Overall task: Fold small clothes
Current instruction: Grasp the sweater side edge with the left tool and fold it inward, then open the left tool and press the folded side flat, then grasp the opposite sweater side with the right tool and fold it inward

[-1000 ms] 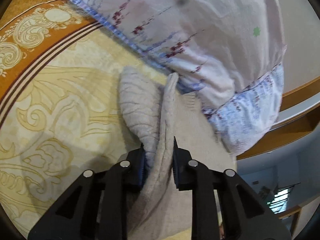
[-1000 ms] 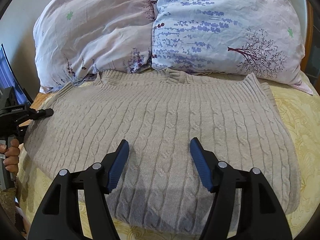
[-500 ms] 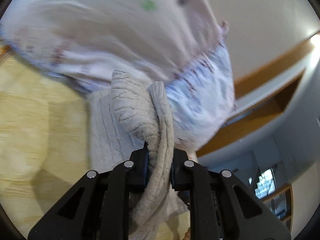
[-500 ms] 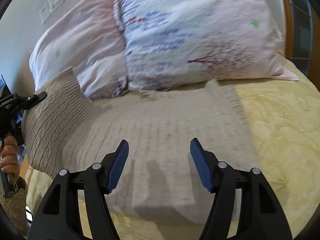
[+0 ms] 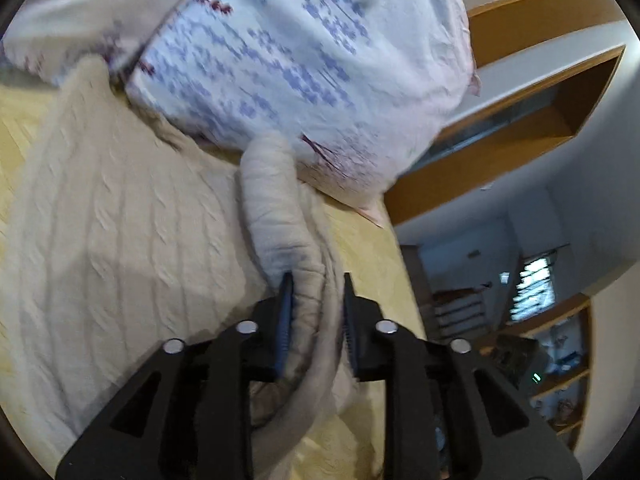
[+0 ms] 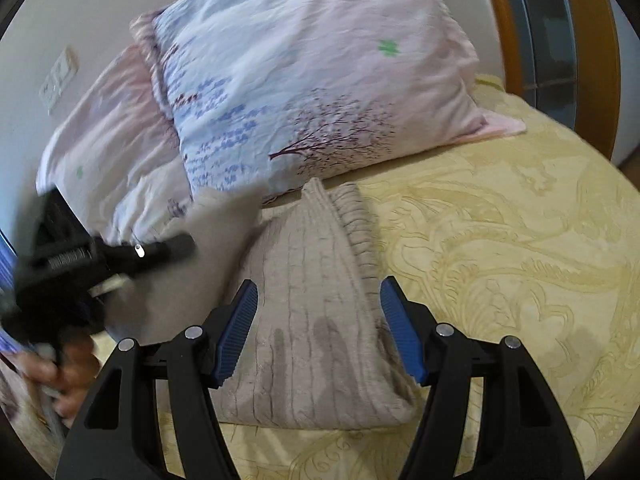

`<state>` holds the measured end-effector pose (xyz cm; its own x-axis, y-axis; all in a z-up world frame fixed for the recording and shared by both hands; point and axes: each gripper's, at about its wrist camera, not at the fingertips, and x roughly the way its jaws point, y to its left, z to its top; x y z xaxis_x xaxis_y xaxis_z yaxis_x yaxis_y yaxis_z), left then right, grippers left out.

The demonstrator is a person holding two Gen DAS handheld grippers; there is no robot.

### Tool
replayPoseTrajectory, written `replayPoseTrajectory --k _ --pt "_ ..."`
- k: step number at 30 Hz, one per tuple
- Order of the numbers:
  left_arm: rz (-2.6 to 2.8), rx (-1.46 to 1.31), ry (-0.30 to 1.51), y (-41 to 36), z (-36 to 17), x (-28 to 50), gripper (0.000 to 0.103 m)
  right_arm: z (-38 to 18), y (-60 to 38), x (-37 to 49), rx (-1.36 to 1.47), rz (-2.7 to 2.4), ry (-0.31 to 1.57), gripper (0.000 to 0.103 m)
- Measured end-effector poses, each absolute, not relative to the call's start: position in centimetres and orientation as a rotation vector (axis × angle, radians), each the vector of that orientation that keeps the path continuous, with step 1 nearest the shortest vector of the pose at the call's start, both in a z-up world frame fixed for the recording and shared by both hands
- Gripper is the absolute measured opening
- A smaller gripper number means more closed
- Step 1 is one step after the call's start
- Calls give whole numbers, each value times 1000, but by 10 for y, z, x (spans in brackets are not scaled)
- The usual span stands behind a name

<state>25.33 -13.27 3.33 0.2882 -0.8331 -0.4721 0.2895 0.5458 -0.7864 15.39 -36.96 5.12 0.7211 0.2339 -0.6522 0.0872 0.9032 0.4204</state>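
While the left gripper (image 5: 316, 284) pinches a fold of the beige cable-knit sweater (image 6: 316, 300) at lower centre, the right gripper (image 6: 318, 296) hovers spread over it.

My black left gripper (image 5: 316, 280) has its blue-padded jaws pinched on a bunched fold of beige cable-knit sweater (image 5: 280, 220). My black right gripper (image 6: 318, 292) hovers with its jaws spread wide, gripping nothing. In the right wrist view my left hand (image 6: 60, 372) wraps the left gripper's handle, blurred.
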Motion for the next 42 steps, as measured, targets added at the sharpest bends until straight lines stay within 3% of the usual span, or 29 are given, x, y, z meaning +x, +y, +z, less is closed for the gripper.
replayPoseTrajectory --k 4,7,17,19,20,25,28,30,31,39,42 --pt "-895 -677 933 -103 57 240 61 57 -388 159 591 213 787 66" --pt "-786 -630 836 -62 73 228 70 51 -390 175 752 368 869 70" --pt "-521 -540 989 -18 20 233 70 13 -357 216 778 424 1175 69" --pt "-552 -541 1012 -24 12 234 70 13 -354 221 789 457 1156 67" --pt "-562 -535 1016 -26 10 235 70 13 -353 224 806 474 1143 60" --pt "-584 -534 1030 -38 3 235 71 9 -358 254 843 430 1090 57" --pt "-593 -548 1039 -37 1 236 72 4 -358 269 834 376 1078 44" --pt "-598 -555 1043 -35 0 236 72 7 -356 272 777 352 1057 22" --pt "-600 -558 1044 -34 0 236 72 12 -352 271 721 347 1037 20" --pt "-603 -572 1039 -30 0 235 72 77 -315 233 318 331 790 14" --pt "-598 -566 1038 -32 1 234 73 62 -324 248 378 307 891 15"
